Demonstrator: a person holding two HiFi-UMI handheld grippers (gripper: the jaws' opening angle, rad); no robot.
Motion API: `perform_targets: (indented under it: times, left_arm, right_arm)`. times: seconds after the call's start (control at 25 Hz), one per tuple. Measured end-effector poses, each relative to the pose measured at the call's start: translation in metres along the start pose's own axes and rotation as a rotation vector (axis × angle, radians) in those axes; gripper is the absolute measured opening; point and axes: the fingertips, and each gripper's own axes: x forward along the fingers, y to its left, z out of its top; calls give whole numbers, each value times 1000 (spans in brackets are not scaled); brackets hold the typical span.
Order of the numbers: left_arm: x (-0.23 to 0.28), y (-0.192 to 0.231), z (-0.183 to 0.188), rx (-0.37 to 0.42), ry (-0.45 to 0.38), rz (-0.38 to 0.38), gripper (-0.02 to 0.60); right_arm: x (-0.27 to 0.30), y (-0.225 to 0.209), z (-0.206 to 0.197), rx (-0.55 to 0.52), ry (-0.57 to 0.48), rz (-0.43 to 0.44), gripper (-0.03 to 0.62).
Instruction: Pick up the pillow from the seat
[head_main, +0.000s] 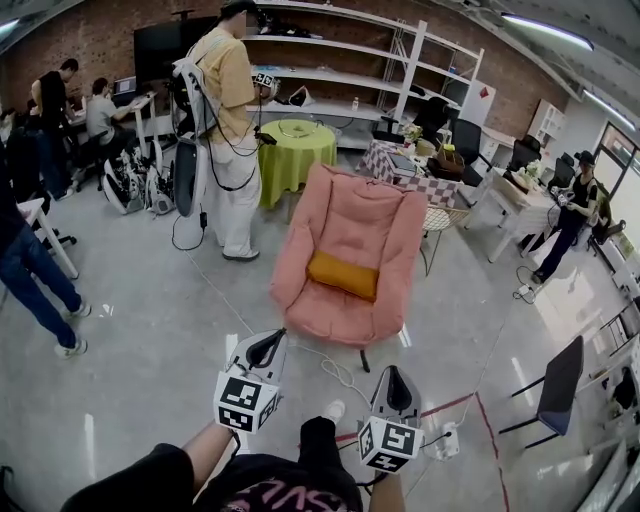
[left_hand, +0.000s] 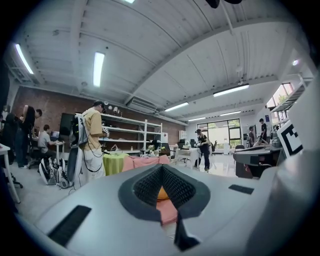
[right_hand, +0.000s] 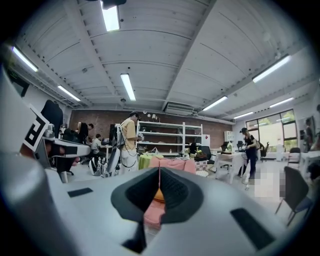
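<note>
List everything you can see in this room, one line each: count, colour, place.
Armchair: one, pink, centre of view.
Pillow: one, orange, on the armchair's seat.
Round table: one, green cloth, behind the armchair.
Checked table: one, pink-and-white cloth, right of the round table.
Shelving: one, white, at the back.
Standing person: one, yellow shirt, left of the round table.
Chair: one, black, far right.
Left gripper: one, grey, shut and empty, short of the armchair.
Right gripper: one, grey, shut and empty, beside the left.
</note>
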Motion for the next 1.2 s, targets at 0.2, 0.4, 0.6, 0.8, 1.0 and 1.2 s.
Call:
perform_targets:
  times: [0.2, 0.4, 0.6, 0.8, 1.0, 1.2]
  left_arm:
    - [16, 8, -1, 31, -8, 5, 9]
    - [37, 16, 1, 38, -7, 10, 9]
    - [71, 17, -1, 41, 7, 8, 9]
    - [108, 16, -14, 45, 16, 15, 9]
    - [139, 22, -25, 12, 32, 30, 9]
    - [165, 20, -41, 16, 58, 25, 9]
  right_arm:
    - [18, -6, -7, 11, -5, -8, 20]
    - [44, -10, -9, 18, -7, 2, 20]
    - [74, -23, -13, 22, 11, 7, 20]
    - [104, -47, -27, 34, 17, 3, 20]
    - [131, -62, -32, 27, 12, 7, 20]
    - [153, -73, -49, 47, 38, 4, 21]
